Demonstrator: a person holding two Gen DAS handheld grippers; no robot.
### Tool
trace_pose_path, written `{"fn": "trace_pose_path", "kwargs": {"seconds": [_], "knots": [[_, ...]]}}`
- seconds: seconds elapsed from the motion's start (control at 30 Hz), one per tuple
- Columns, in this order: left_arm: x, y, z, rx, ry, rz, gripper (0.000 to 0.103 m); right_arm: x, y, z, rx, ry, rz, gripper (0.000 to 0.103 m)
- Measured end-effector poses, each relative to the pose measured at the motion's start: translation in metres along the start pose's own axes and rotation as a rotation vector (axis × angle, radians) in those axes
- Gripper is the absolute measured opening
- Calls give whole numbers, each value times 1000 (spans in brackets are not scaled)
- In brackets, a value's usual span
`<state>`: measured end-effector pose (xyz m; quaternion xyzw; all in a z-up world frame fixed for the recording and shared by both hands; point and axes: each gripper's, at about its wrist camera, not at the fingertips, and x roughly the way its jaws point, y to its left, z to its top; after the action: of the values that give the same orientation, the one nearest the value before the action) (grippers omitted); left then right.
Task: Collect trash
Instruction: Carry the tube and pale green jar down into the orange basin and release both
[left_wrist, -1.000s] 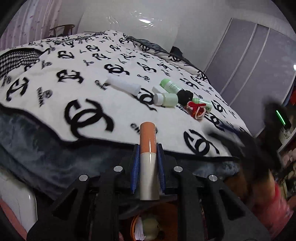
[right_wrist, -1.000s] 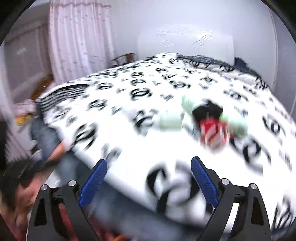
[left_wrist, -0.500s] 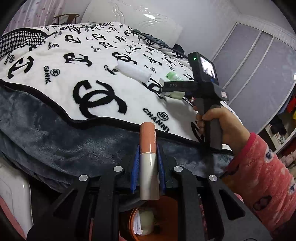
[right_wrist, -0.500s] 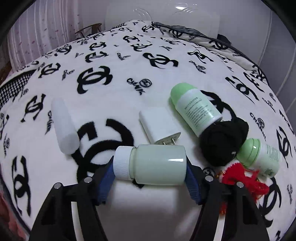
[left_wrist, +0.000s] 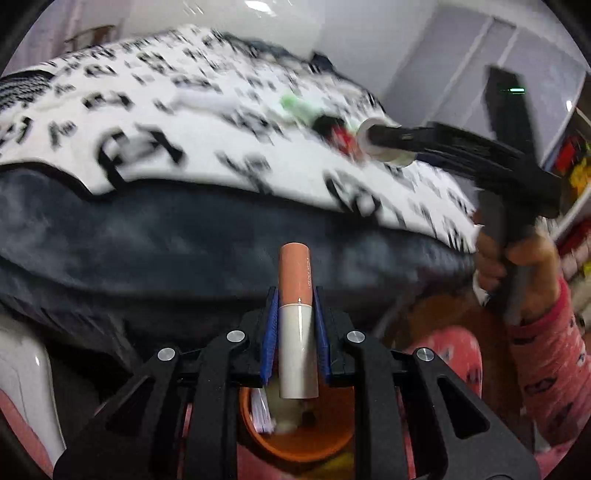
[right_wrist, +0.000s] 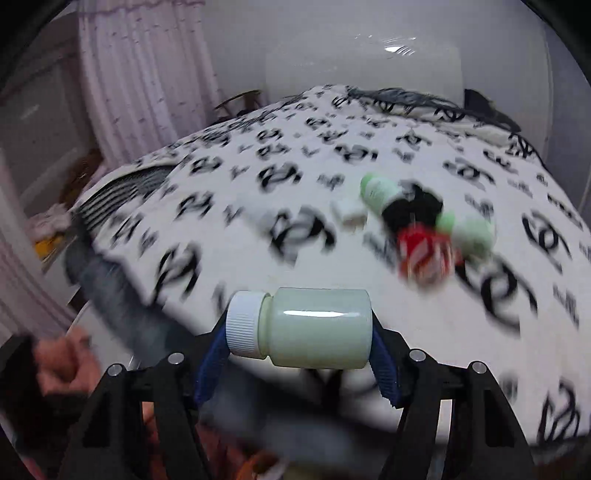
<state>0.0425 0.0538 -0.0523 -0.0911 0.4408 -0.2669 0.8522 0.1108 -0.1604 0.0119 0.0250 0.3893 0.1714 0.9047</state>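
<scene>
The left gripper (left_wrist: 293, 328) pinches a peach-capped lipstick tube (left_wrist: 296, 321) directly above the orange bin (left_wrist: 295, 439) at 6 o'clock; releasing it looks next. The right gripper (right_wrist: 299, 350) clamps a pale green white-capped bottle (right_wrist: 303, 326) crosswise, off the blanket (right_wrist: 258, 155), still to reach the bin.

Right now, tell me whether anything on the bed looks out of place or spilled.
No spill shows. Odd for a bed: a cluster of clutter on the blanket, with two green-capped bottles, a black wad, something red and a small white block. Blur hides finer detail.
</scene>
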Motion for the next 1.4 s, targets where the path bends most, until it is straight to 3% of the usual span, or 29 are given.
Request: {"fn": "trace_pose_path", "kwargs": {"seconds": [0.23,0.3,0.43,0.63,0.67,0.7,0.73,1.1,1.4], "knots": [[68,-19,-62,24,241,-18,18,-18,-14,-119,80,146,53,66],[94,-18,-80,7,321,-18,18,0,-18,-158,98,242,48,66],[154,-9,-111,-14,503,58,18,46,-31,-222,170,429,32,66],[198,0,-136,-23,653,163,22,103,-36,-281,213,660,32,67],[200,2,-138,-30,658,173,31,107,-37,-286,224,678,26,70],[202,4,-137,-37,656,194,49,110,-37,-289,233,688,22,74],[202,4,-136,-39,649,198,60,112,-38,-290,235,694,7,83],[197,8,-131,-69,611,196,61,99,-50,-299,320,641,7,84],[193,6,-131,-53,585,221,61,96,-53,-297,311,617,-3,84]]}}
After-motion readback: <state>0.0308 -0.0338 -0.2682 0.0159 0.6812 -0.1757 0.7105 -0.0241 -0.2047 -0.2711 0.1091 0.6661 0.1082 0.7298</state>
